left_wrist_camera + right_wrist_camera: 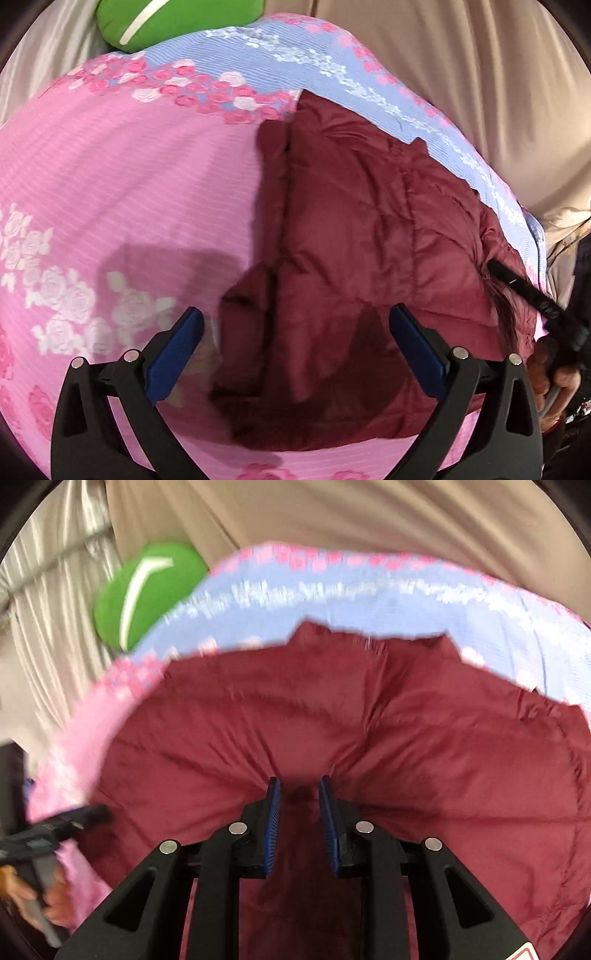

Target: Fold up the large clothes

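A dark red quilted puffer jacket lies on a pink and blue floral bedspread. My left gripper is open and empty, hovering over the jacket's near left edge, where a folded strip lies. My right gripper is shut on a bunched fold of the jacket, with creases radiating from the pinch. The right gripper also shows in the left wrist view at the jacket's right edge. The left gripper shows in the right wrist view at the far left.
A green cushion lies at the far left corner of the bed, also in the right wrist view. Beige curtains hang behind the bed. The bedspread extends beyond the jacket.
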`<state>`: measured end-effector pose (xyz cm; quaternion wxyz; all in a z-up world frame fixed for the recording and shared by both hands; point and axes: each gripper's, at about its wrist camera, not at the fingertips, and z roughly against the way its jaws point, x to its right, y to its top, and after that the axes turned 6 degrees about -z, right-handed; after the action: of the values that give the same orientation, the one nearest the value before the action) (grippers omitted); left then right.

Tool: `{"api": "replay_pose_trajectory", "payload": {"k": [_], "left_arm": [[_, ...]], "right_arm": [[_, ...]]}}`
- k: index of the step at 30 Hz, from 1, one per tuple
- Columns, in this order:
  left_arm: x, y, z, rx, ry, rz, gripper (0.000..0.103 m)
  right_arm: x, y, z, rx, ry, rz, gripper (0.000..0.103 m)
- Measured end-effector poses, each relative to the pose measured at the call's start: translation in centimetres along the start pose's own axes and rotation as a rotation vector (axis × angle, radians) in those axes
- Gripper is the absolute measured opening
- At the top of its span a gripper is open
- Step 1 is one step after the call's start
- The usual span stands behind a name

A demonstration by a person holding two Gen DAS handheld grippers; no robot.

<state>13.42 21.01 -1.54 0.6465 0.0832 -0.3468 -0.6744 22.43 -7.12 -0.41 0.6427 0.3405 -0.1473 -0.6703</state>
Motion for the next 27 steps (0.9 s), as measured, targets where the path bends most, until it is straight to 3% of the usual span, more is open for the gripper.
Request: {"api": "replay_pose_trajectory", "payload": {"k": [2, 5, 6, 7, 8, 9, 10, 15, 18, 22, 27], "left_arm": [[0.8, 0.3, -0.5, -0.009, -0.046, -0.008, 0.098], [1.8, 0.8, -0.9, -0.003, -0.058, 0.001, 0.091], [2.0, 1.0, -1.0, 0.000, -0.080, 0.012, 0.080], [2.2, 1.1, -1.1, -0.001, -0.111, 0.019, 0.061], [2.3, 1.2, -1.0, -0.001, -0.129, 0.021, 0.051], [3.0, 1.4, -0.7, 0.008, -0.141, 0.010, 0.032], [3.6, 1.6, -0.3, 0.020, -0.139, -0.009, 0.021], [9.4, 2.6, 4.5, 0.159, -0.167, -0.157, 0.012], [13.7, 3.2, 7.3, 0.224, -0.258, -0.241, 0.011], [20.1, 3.2, 7.4, 0.218, -0.305, -0.357, 0.011], [24.2, 2.9, 6.3, 0.227, -0.304, -0.400, 0.010]], "right_arm": [[0.4, 0.5, 0.2, 0.010, -0.021, 0.002, 0.024], [1.6, 0.6, -2.5, -0.077, -0.039, -0.025, 0.023], [1.9, 0.4, -3.6, -0.090, -0.027, -0.035, 0.023], [2.0, 0.2, -4.0, -0.080, -0.021, -0.026, 0.023], [1.9, 0.1, -4.2, -0.072, -0.023, -0.016, 0.023], [1.7, -0.1, -4.4, -0.061, -0.028, 0.004, 0.023], [1.6, -0.2, -4.6, -0.052, -0.031, 0.023, 0.023], [1.9, -0.4, -5.1, -0.027, -0.006, 0.035, 0.023], [1.8, -0.5, -5.2, -0.017, 0.000, 0.035, 0.023], [2.3, -0.5, -5.1, -0.016, 0.029, 0.022, 0.023], [5.8, 0.7, -3.4, -0.070, 0.166, -0.100, 0.018]]}}
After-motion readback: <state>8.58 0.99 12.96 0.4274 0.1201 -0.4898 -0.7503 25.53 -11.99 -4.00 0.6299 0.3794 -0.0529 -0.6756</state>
